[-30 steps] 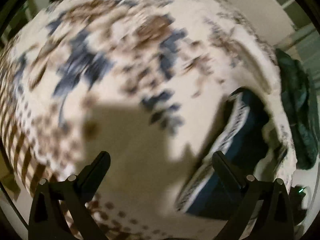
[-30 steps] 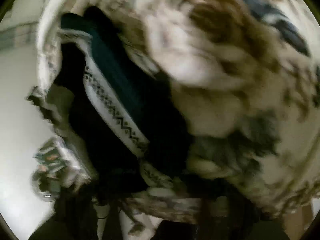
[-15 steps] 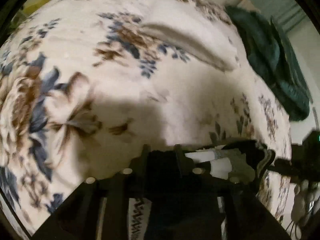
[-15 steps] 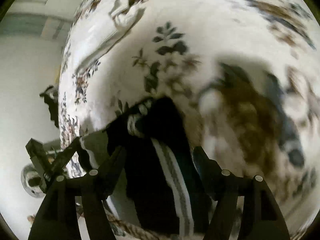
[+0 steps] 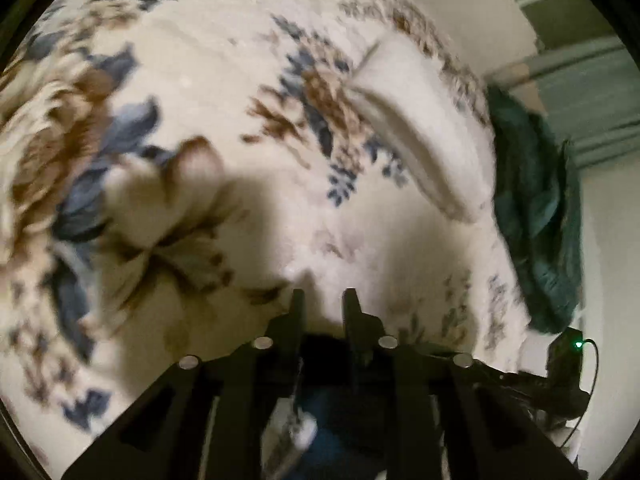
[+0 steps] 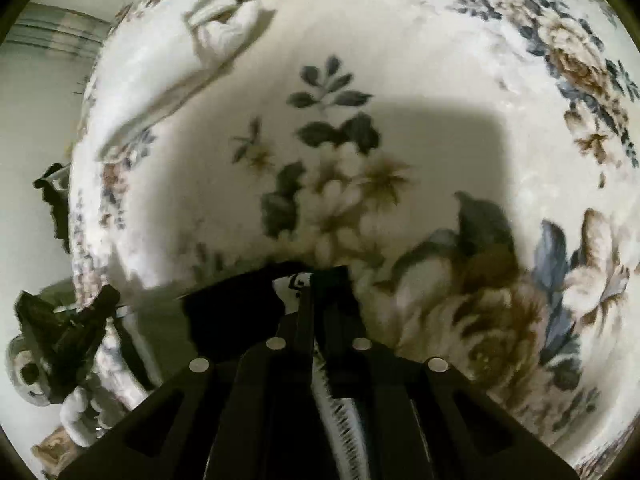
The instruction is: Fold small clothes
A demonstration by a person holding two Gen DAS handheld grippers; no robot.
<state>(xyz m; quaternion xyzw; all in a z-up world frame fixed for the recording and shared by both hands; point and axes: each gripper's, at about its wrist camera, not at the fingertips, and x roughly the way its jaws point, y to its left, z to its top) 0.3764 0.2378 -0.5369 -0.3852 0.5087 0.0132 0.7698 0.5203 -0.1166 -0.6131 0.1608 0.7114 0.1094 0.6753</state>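
Note:
A small dark navy garment with a white patterned band (image 6: 340,420) hangs under both grippers, above a cream floral blanket (image 6: 400,80). My right gripper (image 6: 318,276) is shut on the garment's edge; dark cloth (image 6: 232,304) spreads to its left. My left gripper (image 5: 322,300) has its fingers nearly together, with the same dark garment (image 5: 344,408) between and below them; the fingertips stand a little apart. In the right wrist view the left gripper (image 6: 68,328) shows at the far left.
The floral blanket (image 5: 200,120) covers the bed and has a raised fold (image 5: 420,140). A dark teal cloth heap (image 5: 536,208) lies at the bed's right edge. A black device with a green light (image 5: 576,344) sits beyond it.
Both grippers went from open to closed on the dark garment and lifted it off the blanket. The right gripper shut within the last half second.

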